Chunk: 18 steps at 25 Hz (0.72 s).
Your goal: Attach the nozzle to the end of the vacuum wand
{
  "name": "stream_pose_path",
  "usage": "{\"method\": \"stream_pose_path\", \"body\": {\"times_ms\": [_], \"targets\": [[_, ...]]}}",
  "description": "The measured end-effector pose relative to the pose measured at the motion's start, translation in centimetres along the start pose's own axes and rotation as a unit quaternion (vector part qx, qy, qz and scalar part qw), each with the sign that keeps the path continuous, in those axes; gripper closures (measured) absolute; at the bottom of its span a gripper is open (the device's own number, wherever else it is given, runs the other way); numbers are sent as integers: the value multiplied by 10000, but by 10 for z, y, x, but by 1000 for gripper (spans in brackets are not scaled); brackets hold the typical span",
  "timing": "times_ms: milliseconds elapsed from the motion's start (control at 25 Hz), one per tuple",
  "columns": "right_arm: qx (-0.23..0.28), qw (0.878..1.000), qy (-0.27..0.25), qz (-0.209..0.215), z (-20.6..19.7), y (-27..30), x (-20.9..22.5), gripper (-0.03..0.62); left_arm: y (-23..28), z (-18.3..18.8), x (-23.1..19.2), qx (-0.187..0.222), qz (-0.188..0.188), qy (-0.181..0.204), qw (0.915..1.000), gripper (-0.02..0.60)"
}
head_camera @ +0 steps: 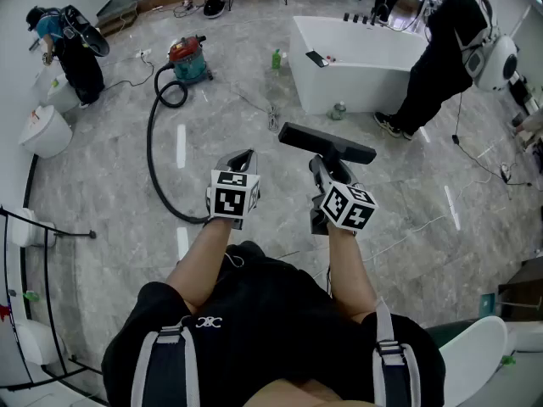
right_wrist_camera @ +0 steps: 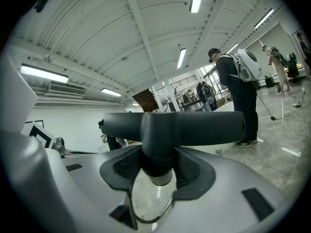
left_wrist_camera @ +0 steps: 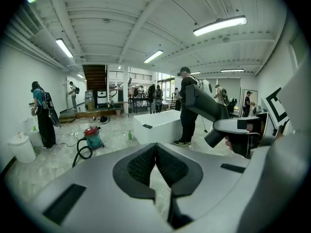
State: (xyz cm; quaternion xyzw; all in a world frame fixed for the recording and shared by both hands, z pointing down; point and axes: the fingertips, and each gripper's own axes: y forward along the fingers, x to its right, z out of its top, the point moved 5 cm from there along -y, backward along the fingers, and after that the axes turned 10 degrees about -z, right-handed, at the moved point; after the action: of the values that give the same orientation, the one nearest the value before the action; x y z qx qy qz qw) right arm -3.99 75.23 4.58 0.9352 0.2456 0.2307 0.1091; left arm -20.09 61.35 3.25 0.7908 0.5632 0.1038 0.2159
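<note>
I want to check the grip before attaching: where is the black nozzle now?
The nozzle is clamped by its neck in the right claw, held out at centre in the head view, just right of the shut, empty left claw.

The floor point(head_camera: 229, 117) at the centre of the head view lies open ahead of both grippers, as far as the white tub point(head_camera: 356, 66) at upper right of centre. A black hose point(head_camera: 150, 147) curves down the left side from the vacuum cleaner point(head_camera: 188, 60) and passes just beside the left gripper point(head_camera: 246, 156). The nozzle point(head_camera: 327, 142), clamped in the right gripper point(head_camera: 319, 164), bars the space directly ahead of it. A green bottle point(head_camera: 276, 58) and a small container point(head_camera: 339, 110) stand near the tub. A person point(head_camera: 445, 49) stands at its right end.
</note>
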Motion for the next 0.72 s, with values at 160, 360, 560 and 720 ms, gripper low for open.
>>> {"method": "stream_pose_path", "body": {"times_ms": [160, 360, 560, 720], "targets": [[25, 10000, -20, 40, 10, 18, 6, 404, 18, 11, -7, 87, 19, -6, 10000, 569], [23, 9999, 51, 113, 17, 52, 4, 404, 44, 19, -28, 15, 23, 37, 10000, 569], [3, 9999, 42, 151, 36, 106, 3, 404, 86, 42, -62, 44, -46, 55, 10000, 569], [67, 9999, -22, 117, 61, 158, -6, 404, 121, 64, -105, 55, -76, -15, 10000, 569]]}}
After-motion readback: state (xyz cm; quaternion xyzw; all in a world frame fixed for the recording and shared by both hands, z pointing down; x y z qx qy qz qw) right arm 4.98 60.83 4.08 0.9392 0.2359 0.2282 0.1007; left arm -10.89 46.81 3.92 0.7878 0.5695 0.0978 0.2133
